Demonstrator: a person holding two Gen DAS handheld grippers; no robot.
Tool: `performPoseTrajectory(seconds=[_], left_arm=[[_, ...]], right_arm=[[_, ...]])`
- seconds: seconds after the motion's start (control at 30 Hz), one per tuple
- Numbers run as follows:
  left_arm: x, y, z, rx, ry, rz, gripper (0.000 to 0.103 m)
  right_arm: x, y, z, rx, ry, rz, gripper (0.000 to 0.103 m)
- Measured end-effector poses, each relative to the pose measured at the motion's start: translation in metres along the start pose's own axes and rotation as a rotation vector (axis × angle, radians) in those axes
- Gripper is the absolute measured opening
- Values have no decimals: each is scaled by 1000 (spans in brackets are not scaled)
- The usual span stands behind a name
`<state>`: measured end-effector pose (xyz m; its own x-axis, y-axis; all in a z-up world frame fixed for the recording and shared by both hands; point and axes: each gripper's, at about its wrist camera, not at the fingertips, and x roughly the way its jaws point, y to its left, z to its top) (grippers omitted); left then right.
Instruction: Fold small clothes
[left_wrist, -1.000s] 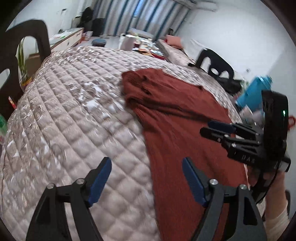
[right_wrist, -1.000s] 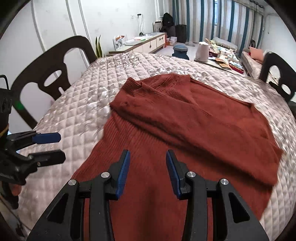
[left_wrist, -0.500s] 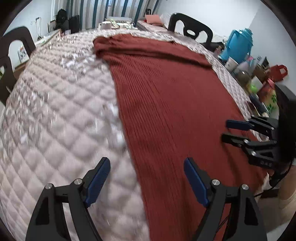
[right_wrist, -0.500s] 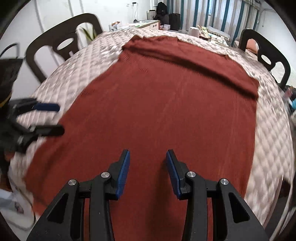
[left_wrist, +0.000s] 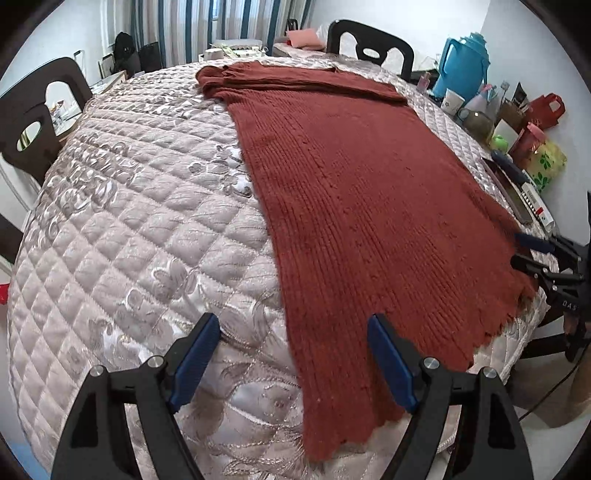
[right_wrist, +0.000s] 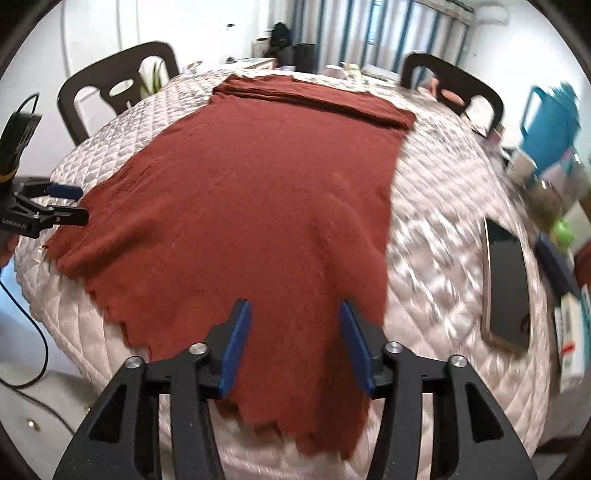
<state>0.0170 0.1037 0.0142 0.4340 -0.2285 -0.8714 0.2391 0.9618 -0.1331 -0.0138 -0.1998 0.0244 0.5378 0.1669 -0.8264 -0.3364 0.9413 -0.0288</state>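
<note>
A rust-red knit garment (left_wrist: 354, 192) (right_wrist: 258, 192) lies spread flat on the quilted table cover (left_wrist: 140, 229), its far end folded over and its scalloped hem hanging near the front edge. My left gripper (left_wrist: 295, 362) hovers open over the hem's left corner, nothing between its blue pads. My right gripper (right_wrist: 295, 343) hangs above the hem's right part with its jaws opening; cloth lies beneath them, not pinched. Each gripper also shows at the edge of the other's view: the right gripper (left_wrist: 532, 251) and the left gripper (right_wrist: 68, 205).
A phone (right_wrist: 506, 284) lies on the cover to the right of the garment. A blue jug (left_wrist: 461, 62), cups, bags and boxes crowd the right edge. Black chairs (left_wrist: 369, 44) (right_wrist: 118, 88) stand around the table. A cable (right_wrist: 26, 310) dangles at the left.
Both grippers have drawn back from the folded far end toward the near hem, so the whole garment now shows. The right gripper's jaws stand wider than before.
</note>
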Motion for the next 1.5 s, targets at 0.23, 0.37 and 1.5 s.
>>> performPoseTrajectory(seconds=[0.23, 0.37, 1.5], left_arm=[[0, -11, -16, 54, -15, 75, 95], [-1, -13, -18, 31, -21, 80, 95], [-12, -14, -21, -176, 9, -31, 40]], right_arm=[[-2, -28, -23, 151, -3, -24, 52], [-3, -41, -30, 214, -20, 19, 52], [-11, -31, -45, 150, -60, 62, 34]])
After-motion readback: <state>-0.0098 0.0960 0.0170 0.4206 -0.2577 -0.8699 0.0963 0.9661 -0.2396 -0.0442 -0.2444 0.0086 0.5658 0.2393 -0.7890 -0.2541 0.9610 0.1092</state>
